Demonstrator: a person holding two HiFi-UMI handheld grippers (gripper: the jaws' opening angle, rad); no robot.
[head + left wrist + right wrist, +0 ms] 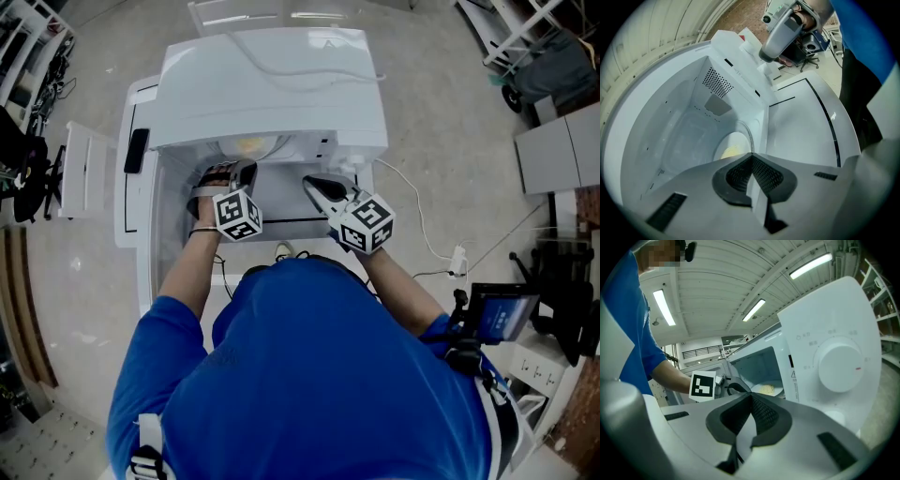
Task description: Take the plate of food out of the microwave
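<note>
The white microwave stands open with its door swung out to the left. Inside lies a white plate of yellow food. My left gripper reaches into the opening and is shut with its tips on the plate's near rim. From the right gripper view, the left gripper is at the cavity's mouth beside the plate. My right gripper hangs shut and empty in front of the control panel, near the dial.
The microwave's cable runs right to a power strip on the floor. A small screen sits at the person's right side. A white rack stands left of the door. Shelving and a grey cabinet lie at the right.
</note>
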